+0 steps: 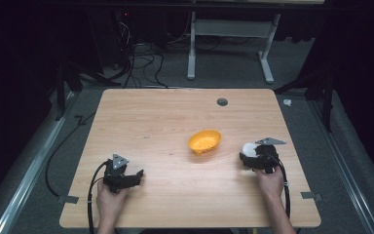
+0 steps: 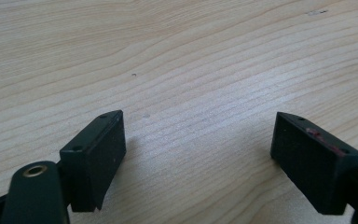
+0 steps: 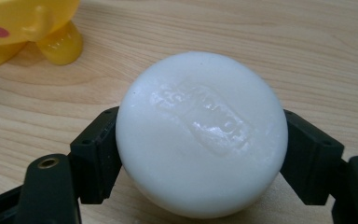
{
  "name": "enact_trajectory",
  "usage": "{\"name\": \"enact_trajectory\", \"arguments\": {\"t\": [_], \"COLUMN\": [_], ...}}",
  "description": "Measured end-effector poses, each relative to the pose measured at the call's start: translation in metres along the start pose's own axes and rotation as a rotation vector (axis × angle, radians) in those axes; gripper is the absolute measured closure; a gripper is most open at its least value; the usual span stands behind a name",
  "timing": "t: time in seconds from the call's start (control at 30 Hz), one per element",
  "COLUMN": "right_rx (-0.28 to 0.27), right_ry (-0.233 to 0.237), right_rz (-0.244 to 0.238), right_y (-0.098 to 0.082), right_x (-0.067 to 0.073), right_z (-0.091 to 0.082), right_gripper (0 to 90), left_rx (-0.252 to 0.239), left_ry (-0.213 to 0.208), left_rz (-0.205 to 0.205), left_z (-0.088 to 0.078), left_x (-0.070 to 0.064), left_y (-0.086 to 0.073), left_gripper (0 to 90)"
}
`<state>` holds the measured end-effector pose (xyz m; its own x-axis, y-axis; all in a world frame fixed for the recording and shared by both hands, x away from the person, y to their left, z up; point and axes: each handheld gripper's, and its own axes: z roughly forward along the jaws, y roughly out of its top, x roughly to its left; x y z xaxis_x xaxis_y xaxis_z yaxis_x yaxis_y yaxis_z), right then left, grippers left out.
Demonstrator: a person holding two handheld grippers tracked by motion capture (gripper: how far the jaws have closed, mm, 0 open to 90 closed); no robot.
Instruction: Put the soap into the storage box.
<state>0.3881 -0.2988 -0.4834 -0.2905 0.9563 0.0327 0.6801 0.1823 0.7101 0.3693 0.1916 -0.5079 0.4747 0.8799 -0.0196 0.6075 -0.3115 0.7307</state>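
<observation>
A round white bar of soap [image 3: 201, 133] with a stamped mark on its top sits between the jaws of my right gripper [image 3: 200, 154], which is shut on it. In the high view the soap [image 1: 249, 148] shows at the tip of the right gripper [image 1: 253, 155], right of a yellow soap dish [image 1: 204, 141] near the table's middle. The dish's foot and side [image 3: 25, 25] appear at the upper left of the right gripper view. My left gripper [image 1: 135, 176] rests near the front left, open, with bare wood between its fingers [image 2: 95, 156].
The wooden table [image 1: 165, 117] has a small grey grommet [image 1: 222, 102] near its far edge. Beyond the table stand a white desk frame [image 1: 229, 44] and loose cables [image 1: 141, 58] on the dark floor. Tape tabs [image 1: 68, 199] mark the front corners.
</observation>
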Motion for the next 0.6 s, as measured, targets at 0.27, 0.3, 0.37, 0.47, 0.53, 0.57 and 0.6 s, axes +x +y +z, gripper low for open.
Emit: {"name": "enact_trajectory", "arguments": {"t": [0.27, 0.3, 0.37, 0.47, 0.53, 0.57, 0.6], "right_rx": [-0.03, -0.03, -0.024, -0.022, -0.028, -0.028, -0.032], "right_ry": [0.03, 0.03, 0.022, 0.037, 0.049, 0.055, 0.061], "right_rz": [-0.036, -0.046, -0.07, -0.088, -0.092, -0.091, -0.097], "right_y": [0.013, 0.015, 0.019, 0.024, 0.026, 0.027, 0.029], "right_x": [0.012, 0.014, 0.019, 0.026, 0.028, 0.029, 0.031], "right_z": [-0.009, -0.01, -0.011, -0.013, -0.013, -0.014, -0.014], "right_gripper": [24.7, 24.7, 24.8, 24.7, 24.7, 24.7, 24.7], "left_rx": [0.0, 0.0, 0.0, 0.0, 0.0, 0.0, 0.0], "left_ry": [0.0, 0.0, 0.0, 0.0, 0.0, 0.0, 0.0], "left_rz": [0.0, 0.0, 0.0, 0.0, 0.0, 0.0, 0.0], "left_z": [0.0, 0.0, 0.0, 0.0, 0.0, 0.0, 0.0], "left_x": [0.0, 0.0, 0.0, 0.0, 0.0, 0.0, 0.0], "left_y": [0.0, 0.0, 0.0, 0.0, 0.0, 0.0, 0.0], "left_gripper": [18.5, 18.5, 18.5, 18.5, 18.5, 18.5, 18.5]}}
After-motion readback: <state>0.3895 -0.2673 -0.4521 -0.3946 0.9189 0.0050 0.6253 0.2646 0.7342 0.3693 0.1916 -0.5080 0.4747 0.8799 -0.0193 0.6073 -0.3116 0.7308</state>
